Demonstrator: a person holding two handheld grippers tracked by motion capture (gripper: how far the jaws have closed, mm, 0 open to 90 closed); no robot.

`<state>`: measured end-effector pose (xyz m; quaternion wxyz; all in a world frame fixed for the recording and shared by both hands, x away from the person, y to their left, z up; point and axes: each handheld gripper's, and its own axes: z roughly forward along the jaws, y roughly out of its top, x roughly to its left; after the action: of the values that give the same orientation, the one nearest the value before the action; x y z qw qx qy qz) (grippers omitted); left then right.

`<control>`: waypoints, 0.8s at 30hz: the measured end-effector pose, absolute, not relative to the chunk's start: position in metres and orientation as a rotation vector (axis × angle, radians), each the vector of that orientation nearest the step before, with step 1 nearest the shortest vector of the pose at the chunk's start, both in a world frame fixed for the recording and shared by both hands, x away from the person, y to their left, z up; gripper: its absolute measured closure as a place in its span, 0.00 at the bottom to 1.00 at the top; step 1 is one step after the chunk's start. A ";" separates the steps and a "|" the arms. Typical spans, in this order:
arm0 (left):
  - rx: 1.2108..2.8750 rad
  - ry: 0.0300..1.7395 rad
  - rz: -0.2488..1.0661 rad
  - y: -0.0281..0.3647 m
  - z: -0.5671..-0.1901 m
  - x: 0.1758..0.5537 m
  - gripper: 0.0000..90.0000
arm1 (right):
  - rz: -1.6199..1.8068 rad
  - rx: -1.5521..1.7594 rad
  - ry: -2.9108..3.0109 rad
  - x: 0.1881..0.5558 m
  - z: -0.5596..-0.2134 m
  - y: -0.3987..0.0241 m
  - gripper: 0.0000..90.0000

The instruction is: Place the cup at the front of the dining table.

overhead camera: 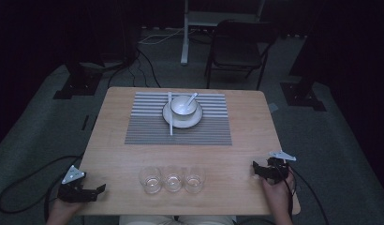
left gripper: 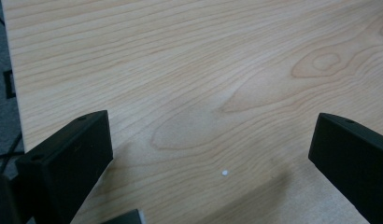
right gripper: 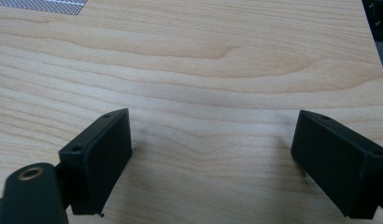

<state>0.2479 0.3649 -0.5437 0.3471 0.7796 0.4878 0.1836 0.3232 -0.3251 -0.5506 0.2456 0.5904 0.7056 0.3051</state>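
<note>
A white bowl [overhead camera: 182, 106] with a spoon [overhead camera: 192, 98] in it stands on a white plate [overhead camera: 194, 121], on a striped placemat [overhead camera: 148, 129] at the middle back of the wooden table [overhead camera: 115, 154]. A pair of chopsticks [overhead camera: 170, 123] lies across the plate's left side. Three clear glasses [overhead camera: 172, 179] stand in a row near the front edge. My left gripper [overhead camera: 97, 192] rests at the front left corner, jaws open over bare wood [left gripper: 213, 116]. At the front right, my right gripper [overhead camera: 256, 169] is open too, nothing between its jaws, above wood [right gripper: 213, 135].
A dark folding chair [overhead camera: 239, 49] and a white stand's post [overhead camera: 185, 33] are behind the table. Cables [overhead camera: 21, 183] trail on the grey floor at both sides. A corner of the placemat [right gripper: 45, 5] shows at the top left of the right gripper view.
</note>
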 end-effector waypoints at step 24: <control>2.060 1.185 0.382 0.369 -0.541 0.245 0.00 | 0.833 1.612 1.926 0.323 -0.551 -0.325 0.13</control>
<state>0.2454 0.3686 -0.5411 0.3592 0.7988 0.4593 0.1480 0.3231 -0.3251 -0.5506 0.2456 0.5905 0.7056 0.3051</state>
